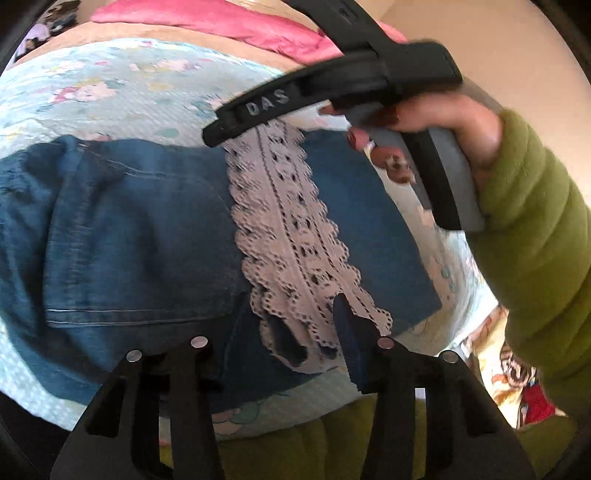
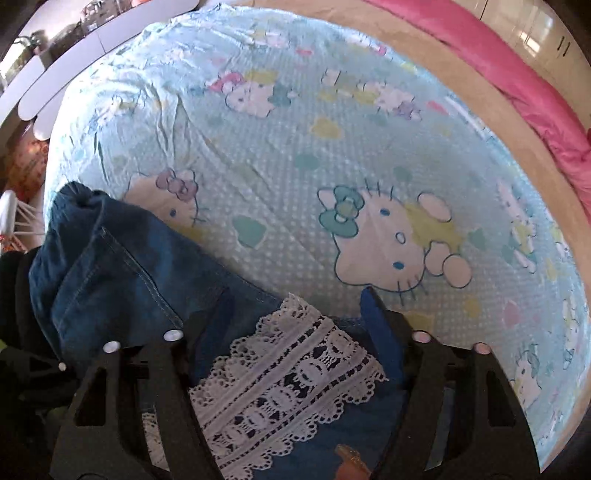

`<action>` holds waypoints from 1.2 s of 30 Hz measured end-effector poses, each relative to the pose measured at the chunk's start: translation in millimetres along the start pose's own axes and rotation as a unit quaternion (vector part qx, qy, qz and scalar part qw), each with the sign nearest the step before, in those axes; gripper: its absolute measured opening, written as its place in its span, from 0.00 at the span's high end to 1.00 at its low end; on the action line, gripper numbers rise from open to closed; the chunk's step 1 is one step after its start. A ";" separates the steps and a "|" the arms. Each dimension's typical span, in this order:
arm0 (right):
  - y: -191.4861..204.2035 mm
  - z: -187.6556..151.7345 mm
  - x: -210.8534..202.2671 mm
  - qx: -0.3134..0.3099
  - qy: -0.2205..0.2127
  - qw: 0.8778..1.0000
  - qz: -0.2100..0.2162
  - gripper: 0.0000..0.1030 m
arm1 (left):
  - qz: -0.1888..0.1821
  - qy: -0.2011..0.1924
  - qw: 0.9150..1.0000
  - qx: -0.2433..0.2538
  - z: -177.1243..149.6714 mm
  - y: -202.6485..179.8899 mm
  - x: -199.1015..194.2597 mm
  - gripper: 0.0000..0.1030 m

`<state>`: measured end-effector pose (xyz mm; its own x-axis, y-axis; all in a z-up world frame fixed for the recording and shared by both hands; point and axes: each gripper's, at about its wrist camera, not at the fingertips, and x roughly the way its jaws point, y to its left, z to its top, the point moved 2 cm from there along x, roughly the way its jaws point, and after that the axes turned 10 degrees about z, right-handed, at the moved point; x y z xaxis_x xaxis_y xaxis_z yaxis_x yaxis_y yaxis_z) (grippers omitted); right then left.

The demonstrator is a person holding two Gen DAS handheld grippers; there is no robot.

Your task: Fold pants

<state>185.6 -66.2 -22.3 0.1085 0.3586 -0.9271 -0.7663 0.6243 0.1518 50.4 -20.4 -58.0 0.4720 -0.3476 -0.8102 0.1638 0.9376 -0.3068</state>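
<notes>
The blue denim pants (image 1: 140, 236) with a white lace strip (image 1: 291, 243) lie folded on the light blue cartoon-print bed sheet (image 1: 122, 92). My left gripper (image 1: 306, 332) is open, its fingers straddling the near end of the lace strip, just above the fabric. My right gripper shows in the left wrist view (image 1: 229, 129) at the far end of the lace, held by a hand in a green sleeve. In the right wrist view the right gripper (image 2: 295, 306) is open over the pants (image 2: 122, 273) and lace (image 2: 284, 373).
A pink blanket (image 2: 517, 85) lies along the far edge of the bed; it also shows in the left wrist view (image 1: 240, 26). The sheet (image 2: 295, 147) stretches wide beyond the pants. White furniture (image 2: 74, 55) stands at the far left.
</notes>
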 end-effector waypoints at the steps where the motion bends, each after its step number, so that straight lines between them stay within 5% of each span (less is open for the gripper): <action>1: -0.4 -3.0 3.3 -0.004 0.008 1.000 0.003 0.63 | 0.003 0.006 1.000 0.001 -0.5 -0.2 4.1 0.56; 7: -2.3 -16.5 1.3 0.000 -0.012 1.000 0.020 0.75 | 0.008 0.011 1.000 -0.004 -0.5 0.6 10.0 0.57; 10: 0.6 -18.0 -11.5 0.001 -0.039 0.999 0.034 0.80 | 0.001 0.011 1.000 -0.007 -1.5 -0.6 9.1 0.75; 16: 15.4 -9.2 -37.3 -0.025 -0.085 0.994 0.063 0.80 | 0.007 -0.001 1.000 -0.009 -1.2 0.8 -4.8 0.78; 27: 23.7 8.4 6.3 -0.042 -0.066 0.996 0.048 0.77 | 0.015 0.014 0.999 -0.032 -8.6 8.6 -0.4 0.78; 29: 21.3 8.0 -6.1 -0.032 -0.087 0.994 0.057 0.64 | 0.014 0.014 0.999 -0.033 -8.0 8.5 1.3 0.77; 30: 17.1 6.2 -21.9 -0.018 -0.113 0.991 0.067 0.42 | 0.014 0.014 0.999 -0.033 -8.1 8.8 1.4 0.77; 31: 13.0 3.2 -37.1 -0.006 -0.140 0.987 0.075 0.36 | 0.016 0.013 0.999 -0.031 -7.7 8.4 1.5 0.76; 36: 3.5 -30.7 -89.3 0.014 -0.205 0.978 0.041 0.36 | 0.026 0.006 0.999 -0.018 -6.2 3.4 -0.5 0.76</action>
<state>153.8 -117.4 50.5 0.2959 0.6528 -0.6974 -0.7657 0.5986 0.2354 45.3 -17.1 -61.7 0.4680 -0.2983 -0.8319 0.1075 0.9535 -0.2814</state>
